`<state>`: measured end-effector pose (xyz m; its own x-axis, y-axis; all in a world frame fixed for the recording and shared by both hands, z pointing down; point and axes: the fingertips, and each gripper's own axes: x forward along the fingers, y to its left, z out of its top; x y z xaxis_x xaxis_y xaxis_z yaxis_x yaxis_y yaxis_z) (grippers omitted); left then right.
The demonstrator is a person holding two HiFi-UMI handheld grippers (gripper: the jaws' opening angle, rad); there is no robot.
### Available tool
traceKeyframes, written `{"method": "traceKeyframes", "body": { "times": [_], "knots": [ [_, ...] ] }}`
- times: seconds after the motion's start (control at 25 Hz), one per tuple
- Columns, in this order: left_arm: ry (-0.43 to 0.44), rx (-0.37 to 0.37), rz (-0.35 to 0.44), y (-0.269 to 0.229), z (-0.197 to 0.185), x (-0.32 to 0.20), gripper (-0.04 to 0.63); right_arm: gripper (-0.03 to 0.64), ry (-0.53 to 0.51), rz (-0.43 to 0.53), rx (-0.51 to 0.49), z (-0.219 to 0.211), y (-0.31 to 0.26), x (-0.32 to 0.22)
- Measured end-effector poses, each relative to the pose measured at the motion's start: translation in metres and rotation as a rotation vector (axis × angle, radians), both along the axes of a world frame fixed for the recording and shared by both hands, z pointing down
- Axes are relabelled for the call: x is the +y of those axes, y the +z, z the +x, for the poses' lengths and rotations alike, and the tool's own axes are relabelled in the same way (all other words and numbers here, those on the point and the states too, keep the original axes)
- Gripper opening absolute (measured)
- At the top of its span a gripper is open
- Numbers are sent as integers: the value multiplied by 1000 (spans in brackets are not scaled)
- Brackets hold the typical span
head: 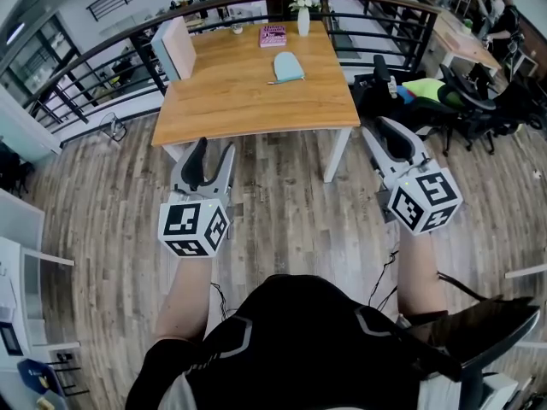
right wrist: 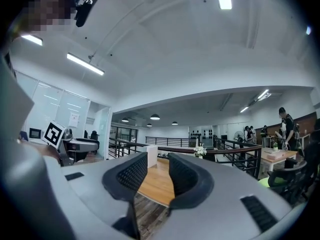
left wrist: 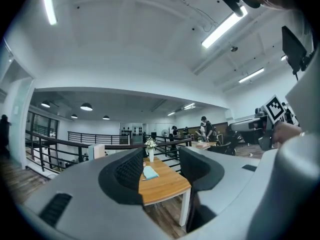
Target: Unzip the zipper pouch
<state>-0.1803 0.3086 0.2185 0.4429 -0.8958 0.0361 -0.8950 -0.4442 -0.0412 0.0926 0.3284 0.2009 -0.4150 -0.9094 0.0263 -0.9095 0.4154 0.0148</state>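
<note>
A light blue zipper pouch [head: 288, 67] lies flat on the wooden table [head: 231, 101], toward its far right part. The left gripper view shows the pouch [left wrist: 150, 172] far off, framed between the jaws. I hold both grippers over the wooden floor, well short of the table's near edge. My left gripper [head: 212, 156] is open with nothing between its pads. My right gripper [head: 389, 135] is open too, empty, and stands off the table's right front corner. The left gripper [left wrist: 161, 163] and the right gripper [right wrist: 157, 173] both point level toward the table.
On the table's far side stand a pink book [head: 273, 35], a white vase of flowers [head: 303, 7] and a white box [head: 175, 48]. A black railing [head: 111, 54] runs behind it. Office chairs [head: 461, 109] crowd the right side.
</note>
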Motion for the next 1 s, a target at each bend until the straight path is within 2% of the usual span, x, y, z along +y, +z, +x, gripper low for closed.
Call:
{"method": "traceKeyframes", "body": {
  "times": [0.12, 0.28, 0.52, 0.64, 0.8, 1.0],
  "knots": [
    [4, 11, -6, 0, 9, 0, 264, 198, 1, -5, -13, 11, 4, -2],
    [18, -2, -6, 3, 27, -1, 277, 198, -9, -6, -17, 24, 8, -4],
    [31, -5, -47, 15, 61, -4, 279, 209, -37, 2, 2, 49, 12, -12],
    [17, -24, -42, 20, 73, -7, 279, 213, -48, 8, 6, 62, 14, -18],
    [30, -50, -39, 22, 84, -24, 279, 219, -48, -6, -15, 71, 25, -32],
    [45, -38, 0, 22, 81, -64, 278, 221, -39, -5, -5, 67, 31, -62]
  ]
}}
